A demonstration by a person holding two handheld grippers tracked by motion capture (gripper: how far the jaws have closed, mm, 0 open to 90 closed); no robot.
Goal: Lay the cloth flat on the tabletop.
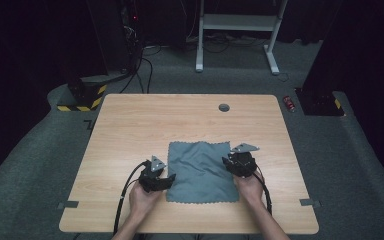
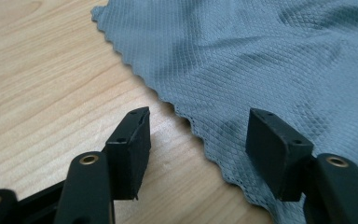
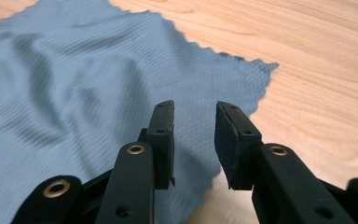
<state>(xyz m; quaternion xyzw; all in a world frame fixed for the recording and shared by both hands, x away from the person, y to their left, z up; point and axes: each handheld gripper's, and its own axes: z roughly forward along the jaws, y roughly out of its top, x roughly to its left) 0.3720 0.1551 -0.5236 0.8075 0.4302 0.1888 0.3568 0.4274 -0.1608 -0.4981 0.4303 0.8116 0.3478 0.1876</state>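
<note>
Cloth [image 1: 199, 171] flat — claws flank it.

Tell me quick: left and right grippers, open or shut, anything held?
Left gripper: open, jaws straddling the grey cloth's scalloped edge, nothing gripped.
Right gripper: open with a narrow gap, over the cloth's edge, holding nothing.

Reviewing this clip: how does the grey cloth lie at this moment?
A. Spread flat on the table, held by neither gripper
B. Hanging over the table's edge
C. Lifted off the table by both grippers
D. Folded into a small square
A: the grey cloth lies spread on the table, with the left gripper and right gripper open at its sides.
</note>
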